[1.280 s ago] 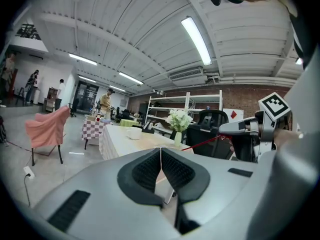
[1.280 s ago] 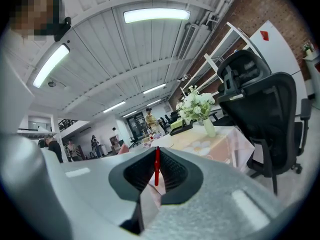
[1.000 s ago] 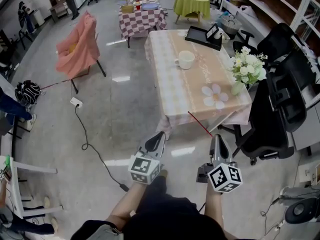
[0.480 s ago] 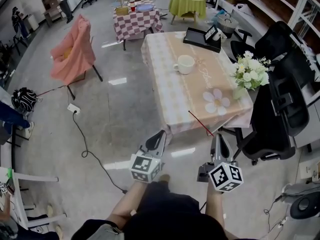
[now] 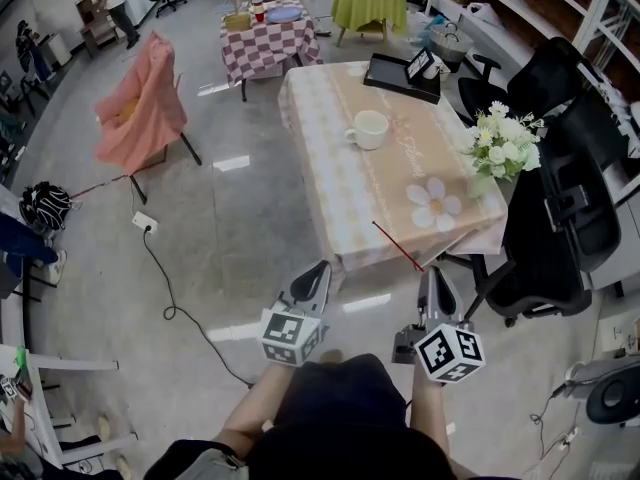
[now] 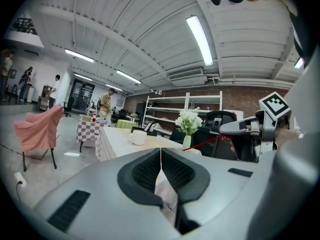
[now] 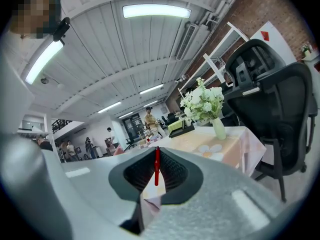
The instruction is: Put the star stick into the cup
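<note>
A thin red star stick [image 5: 397, 246] juts forward and left from my right gripper [image 5: 432, 274], which is shut on its near end; the red shaft [image 7: 157, 165] stands pinched between the pads. Its far end hangs over the table's near edge, and I cannot make out a star there. The white cup [image 5: 368, 128] stands upright near the middle of the pink-clothed table [image 5: 330, 183], well ahead of both grippers. My left gripper [image 5: 318, 270] is shut and empty, level with the right one. The left gripper view shows the stick [image 6: 205, 143], the right gripper [image 6: 247, 129] and the cup [image 6: 138, 137].
A vase of white flowers [image 5: 497, 140] stands at the table's right edge and a black tray [image 5: 403, 73] at its far end. A black office chair [image 5: 552, 223] is close on the right. A cable [image 5: 180, 298] trails over the floor on the left, near a chair draped in pink [image 5: 140, 108].
The head view has shifted slightly, so the table sits a little further left in the picture. Both grippers keep their pose, the right one still holding the stick.
</note>
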`<state>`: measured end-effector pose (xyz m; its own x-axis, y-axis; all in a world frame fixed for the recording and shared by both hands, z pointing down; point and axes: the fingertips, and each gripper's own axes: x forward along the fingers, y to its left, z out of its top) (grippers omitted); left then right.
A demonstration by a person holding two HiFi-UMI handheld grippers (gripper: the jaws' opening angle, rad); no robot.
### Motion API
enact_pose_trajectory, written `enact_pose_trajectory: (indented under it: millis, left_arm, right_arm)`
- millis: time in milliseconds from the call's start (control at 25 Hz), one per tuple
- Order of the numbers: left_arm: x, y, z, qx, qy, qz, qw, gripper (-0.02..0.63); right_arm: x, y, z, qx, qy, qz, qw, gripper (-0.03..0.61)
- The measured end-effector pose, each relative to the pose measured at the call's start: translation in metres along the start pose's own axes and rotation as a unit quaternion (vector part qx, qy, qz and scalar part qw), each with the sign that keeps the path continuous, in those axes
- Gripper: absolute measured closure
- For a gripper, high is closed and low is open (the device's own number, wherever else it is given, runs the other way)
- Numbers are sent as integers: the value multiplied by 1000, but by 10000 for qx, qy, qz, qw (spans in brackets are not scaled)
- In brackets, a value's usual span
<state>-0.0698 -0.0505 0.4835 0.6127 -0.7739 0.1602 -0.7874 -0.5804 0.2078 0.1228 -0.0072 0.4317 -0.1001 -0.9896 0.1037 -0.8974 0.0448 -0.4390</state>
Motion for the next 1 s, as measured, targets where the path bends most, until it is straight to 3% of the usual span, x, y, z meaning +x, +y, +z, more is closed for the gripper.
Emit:
enact_pose_trajectory:
  millis: [1000]
  left_arm:
    - [-6,4,-9,-37,76,94,9999,600]
  right_arm:
    - [1,-6,-7,113,53,-44,9999,561]
